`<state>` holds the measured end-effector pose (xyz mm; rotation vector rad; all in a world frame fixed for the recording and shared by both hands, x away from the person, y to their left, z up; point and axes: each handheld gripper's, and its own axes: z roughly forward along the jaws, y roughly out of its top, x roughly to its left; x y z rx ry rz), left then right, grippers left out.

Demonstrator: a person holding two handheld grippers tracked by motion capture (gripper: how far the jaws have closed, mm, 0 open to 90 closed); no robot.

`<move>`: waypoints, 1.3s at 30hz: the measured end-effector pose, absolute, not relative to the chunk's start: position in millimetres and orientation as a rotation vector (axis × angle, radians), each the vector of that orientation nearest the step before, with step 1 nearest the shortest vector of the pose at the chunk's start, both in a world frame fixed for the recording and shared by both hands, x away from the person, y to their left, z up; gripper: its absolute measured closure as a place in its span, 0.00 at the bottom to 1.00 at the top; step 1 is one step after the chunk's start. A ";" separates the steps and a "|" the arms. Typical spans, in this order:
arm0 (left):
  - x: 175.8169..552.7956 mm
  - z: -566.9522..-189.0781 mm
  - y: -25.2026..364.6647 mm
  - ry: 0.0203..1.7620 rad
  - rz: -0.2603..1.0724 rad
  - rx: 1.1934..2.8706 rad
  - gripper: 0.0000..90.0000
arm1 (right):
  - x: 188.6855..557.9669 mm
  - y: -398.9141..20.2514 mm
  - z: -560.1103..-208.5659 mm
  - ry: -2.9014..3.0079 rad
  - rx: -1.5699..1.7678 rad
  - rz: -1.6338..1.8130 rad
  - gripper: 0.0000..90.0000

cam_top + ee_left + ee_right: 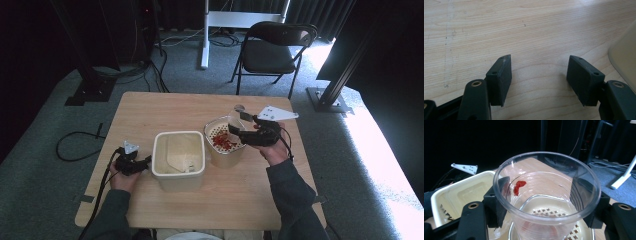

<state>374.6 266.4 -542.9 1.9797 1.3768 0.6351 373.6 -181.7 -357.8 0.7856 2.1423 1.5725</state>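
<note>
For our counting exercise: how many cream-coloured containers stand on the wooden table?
2. The larger square tub stands near the table's middle, beside the left tongs. The smaller perforated strainer basket with red pieces stands to its right, under the clear plastic cup held by the right tongs.

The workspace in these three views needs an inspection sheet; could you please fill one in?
Surface: wooden table, bare around the containers.
Job's things: clear plastic cup tipped over the strainer tub holding red pieces; cream tub beside it.
Clutter: nothing seen.
Grippers: right gripper shut on the cup; left gripper open, empty, over the table.
Cables: black cable loops on the floor.
Surroundings: folding chair, grey carpet.
</note>
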 end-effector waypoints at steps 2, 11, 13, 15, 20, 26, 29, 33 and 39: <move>374.6 -542.9 266.5 1.377 0.634 1.979 0.42 | 372.5 -180.2 -357.4 2.146 0.780 1.582 0.36; 374.7 -542.9 266.4 1.376 0.634 1.980 0.42 | 369.5 -172.7 -355.5 2.160 0.756 1.598 0.36; 374.7 -542.8 266.4 1.376 0.635 1.981 0.42 | 369.3 -170.6 -355.8 2.167 0.751 1.605 0.36; 374.7 -542.9 266.4 1.376 0.635 1.980 0.42 | 368.7 -168.0 -355.9 2.175 0.749 1.612 0.36; 374.7 -542.9 266.5 1.377 0.633 1.979 0.42 | 368.6 -160.1 -356.0 2.199 0.727 1.628 0.36; 374.8 -542.9 266.6 1.378 0.631 1.979 0.42 | 368.0 -148.7 -356.6 2.228 0.692 1.641 0.36; 374.9 -542.9 266.7 1.378 0.631 1.978 0.42 | 367.4 -144.8 -356.9 2.234 0.686 1.646 0.36; 374.8 -542.9 266.5 1.378 0.630 1.978 0.42 | 366.8 -134.9 -357.5 2.253 0.663 1.652 0.36; 374.9 -543.0 266.5 1.379 0.629 1.976 0.42 | 365.7 -122.8 -356.8 2.275 0.640 1.669 0.35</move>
